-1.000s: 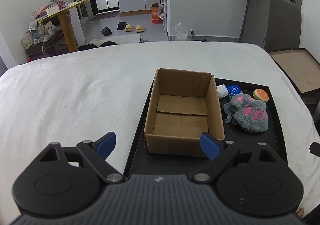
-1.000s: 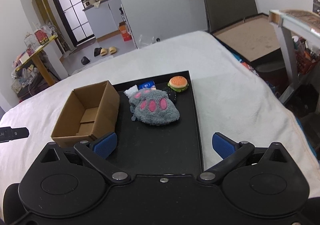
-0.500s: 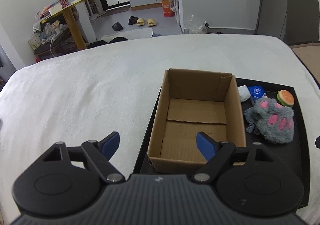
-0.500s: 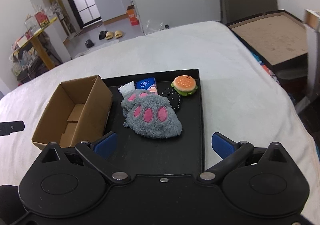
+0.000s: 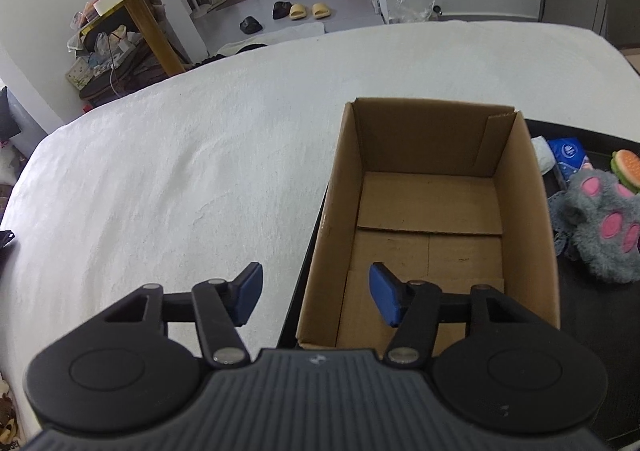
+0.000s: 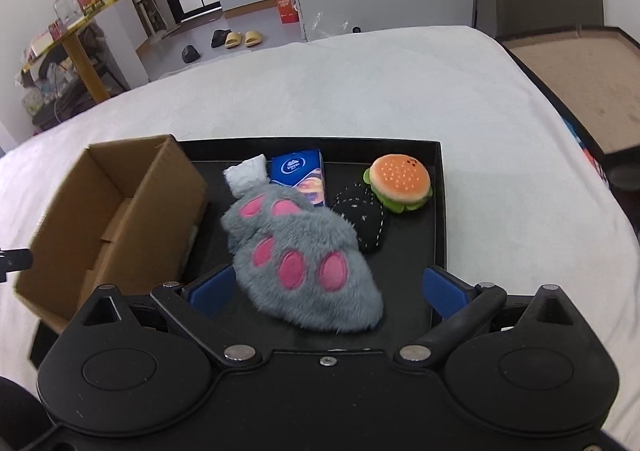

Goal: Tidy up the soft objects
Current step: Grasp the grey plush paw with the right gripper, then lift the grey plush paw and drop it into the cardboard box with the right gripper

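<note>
An empty cardboard box (image 5: 428,211) (image 6: 104,219) stands on a black tray (image 6: 408,251) on the white bed. Right of the box lie a grey plush paw with pink pads (image 6: 304,251) (image 5: 600,227), a white cloth (image 6: 246,179), a blue tissue pack (image 6: 300,175), a black stitched pouch (image 6: 364,219) and a plush burger (image 6: 400,183) (image 5: 626,171). My left gripper (image 5: 316,295) is open, its fingers on either side of the box's near left wall. My right gripper (image 6: 324,291) is open, its fingers either side of the paw's near end.
The white bed (image 5: 180,171) extends left and behind the tray. A brown board in a dark frame (image 6: 580,83) lies beyond the bed's right edge. A yellow table (image 5: 136,11) with clutter and slippers (image 6: 240,39) are on the floor beyond.
Both grippers have moved forward and lower. The left one has closed in on the box's near left wall; the right one has come down over the grey paw. Both stay open.
</note>
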The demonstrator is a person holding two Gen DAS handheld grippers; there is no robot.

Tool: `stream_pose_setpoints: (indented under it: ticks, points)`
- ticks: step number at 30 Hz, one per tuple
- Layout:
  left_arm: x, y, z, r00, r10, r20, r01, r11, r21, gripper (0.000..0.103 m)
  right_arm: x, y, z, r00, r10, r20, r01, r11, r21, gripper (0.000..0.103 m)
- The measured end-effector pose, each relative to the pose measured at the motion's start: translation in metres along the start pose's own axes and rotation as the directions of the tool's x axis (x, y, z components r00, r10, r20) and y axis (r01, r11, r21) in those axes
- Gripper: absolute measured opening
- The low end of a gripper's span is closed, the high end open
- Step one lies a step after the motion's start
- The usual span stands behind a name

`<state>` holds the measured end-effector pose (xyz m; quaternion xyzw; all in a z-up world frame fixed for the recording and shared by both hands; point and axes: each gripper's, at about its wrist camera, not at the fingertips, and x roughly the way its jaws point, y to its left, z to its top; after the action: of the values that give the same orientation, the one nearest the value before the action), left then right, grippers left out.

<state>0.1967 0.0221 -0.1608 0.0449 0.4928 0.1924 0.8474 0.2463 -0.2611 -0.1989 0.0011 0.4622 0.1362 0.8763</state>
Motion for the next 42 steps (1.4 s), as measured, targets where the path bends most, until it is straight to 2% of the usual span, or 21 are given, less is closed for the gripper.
stream_pose_setpoints:
  ticks: [3,6,8,11,16,18,20,25,33,42]
  points:
    - [0.007,-0.005,0.002,1.0,0.02,-0.008,-0.02,1.0,0.012,0.047,0.013,-0.002,-0.002,1.0,0.028,-0.006,-0.028,1.0,0.004,0.101]
    - [0.015,-0.007,0.004,0.999,0.043,-0.018,-0.043,0.999,0.01,0.034,0.02,0.0,-0.005,0.999,0.051,-0.003,-0.051,0.998,-0.044,0.101]
    - [0.019,-0.008,0.005,0.998,0.046,-0.032,-0.046,0.999,0.01,0.022,0.025,0.0,-0.005,0.999,0.046,-0.005,-0.046,0.997,-0.068,0.101]
    - [0.02,-0.01,0.006,0.999,0.05,-0.021,-0.05,0.998,0.03,0.013,0.03,-0.002,-0.002,1.0,0.028,0.006,-0.028,0.996,-0.088,0.101]
    - [0.021,-0.009,0.006,0.999,0.047,-0.002,-0.047,0.999,0.016,0.012,0.038,0.003,-0.002,0.999,0.036,0.025,-0.031,0.988,-0.154,0.1]
    - [0.019,-0.011,0.004,0.999,0.043,0.01,-0.043,0.999,0.033,0.012,0.039,0.005,-0.003,0.999,0.043,0.02,-0.039,0.984,-0.176,0.094]
    - [0.017,-0.01,0.001,1.0,0.029,0.01,-0.029,0.999,0.044,0.01,0.04,0.004,-0.004,0.997,0.081,-0.013,-0.082,0.98,-0.182,0.069]
    - [0.007,-0.009,-0.011,1.0,-0.017,0.02,0.016,0.998,0.061,0.007,0.029,0.003,-0.002,0.994,0.108,-0.026,-0.111,0.975,-0.191,0.055]
    - [-0.007,-0.002,-0.029,0.996,-0.085,0.029,0.083,0.993,0.08,0.007,0.008,0.0,-0.006,0.994,0.1,-0.041,-0.105,0.976,-0.189,0.05]
    - [-0.008,0.02,-0.04,0.993,-0.113,0.042,0.11,0.992,0.061,0.006,-0.019,0.016,-0.017,0.996,0.089,-0.007,-0.088,0.972,-0.219,0.05]
